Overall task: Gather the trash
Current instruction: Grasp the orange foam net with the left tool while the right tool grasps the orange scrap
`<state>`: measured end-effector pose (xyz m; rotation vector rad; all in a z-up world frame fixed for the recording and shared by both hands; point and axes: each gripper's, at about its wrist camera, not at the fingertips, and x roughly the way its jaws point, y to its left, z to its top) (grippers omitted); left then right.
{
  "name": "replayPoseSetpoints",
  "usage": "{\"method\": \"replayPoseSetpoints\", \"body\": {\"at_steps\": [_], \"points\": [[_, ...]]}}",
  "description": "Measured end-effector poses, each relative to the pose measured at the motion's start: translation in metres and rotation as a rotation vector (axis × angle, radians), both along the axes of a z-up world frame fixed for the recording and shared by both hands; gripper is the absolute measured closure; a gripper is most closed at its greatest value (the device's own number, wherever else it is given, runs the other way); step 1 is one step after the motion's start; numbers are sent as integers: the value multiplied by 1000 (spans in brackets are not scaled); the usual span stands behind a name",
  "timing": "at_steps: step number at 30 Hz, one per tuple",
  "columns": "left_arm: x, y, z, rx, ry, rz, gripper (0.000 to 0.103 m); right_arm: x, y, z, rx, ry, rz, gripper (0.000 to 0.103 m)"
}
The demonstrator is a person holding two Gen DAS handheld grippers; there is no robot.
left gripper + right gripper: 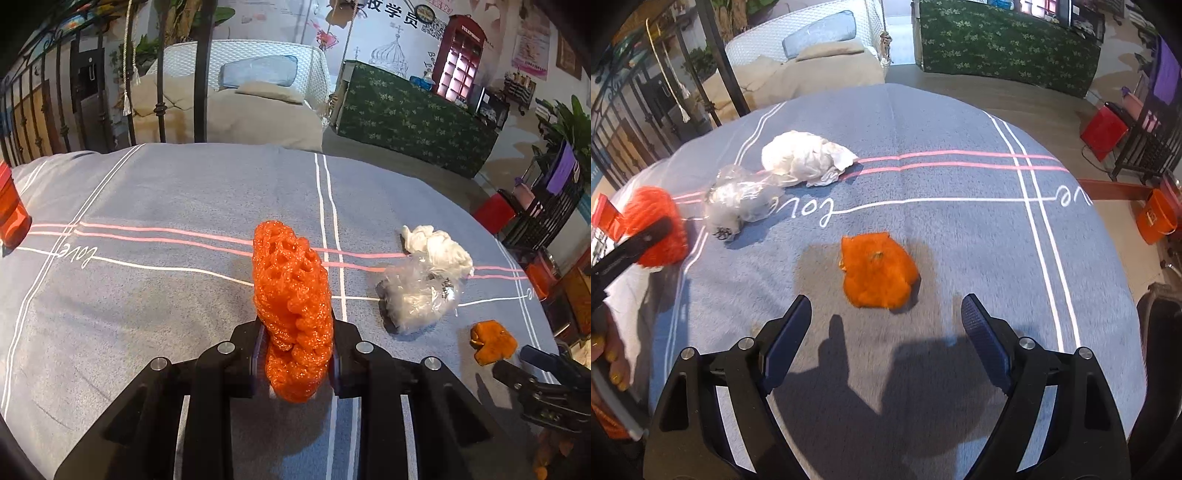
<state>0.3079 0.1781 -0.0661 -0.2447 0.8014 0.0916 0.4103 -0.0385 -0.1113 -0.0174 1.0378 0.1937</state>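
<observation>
Left wrist view first: our left gripper (pixel 295 354) is clamped on the orange mesh wad (pixel 291 295), held over the grey blanket (pixel 166 192). To its right lie the clear plastic bag (pixel 417 295) and white tissue (pixel 439 251), touching. Further right, our right gripper (pixel 886 317) hangs spread wide just short of the orange peel (pixel 877 273), nothing between its fingers.

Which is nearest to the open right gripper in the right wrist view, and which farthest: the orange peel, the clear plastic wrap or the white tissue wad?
From the right gripper:
1. Orange peel, just ahead of the fingertips, centred between them.
2. Clear plastic wrap, farther off, ahead and to the left.
3. White tissue wad, farthest, just behind the wrap.
</observation>
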Motion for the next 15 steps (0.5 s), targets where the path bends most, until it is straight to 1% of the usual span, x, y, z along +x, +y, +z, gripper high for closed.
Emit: {"method": "replayPoseSetpoints", "body": {"at_steps": [2,5,8,11,12,13,15], "points": [[-8,2,2,-18,-7,9,77,4,3,-2,-17,2,3,21],[-16,5,6,-33,-18,9,77,9,5,-6,-35,11,1,27],[-25,0,5,-43,-22,-7,77,13,11,-7,-64,-2,12,27],[-32,-6,4,-57,-21,-17,77,20,21,-14,-119,6,28,27],[-34,-8,5,-59,-21,-21,77,22,26,-17,-152,5,33,27],[-35,-10,5,-60,-21,-24,77,22,28,-18,-172,2,36,28],[-37,-12,6,-65,-25,-29,77,22,31,-18,-199,-3,44,38]]}}
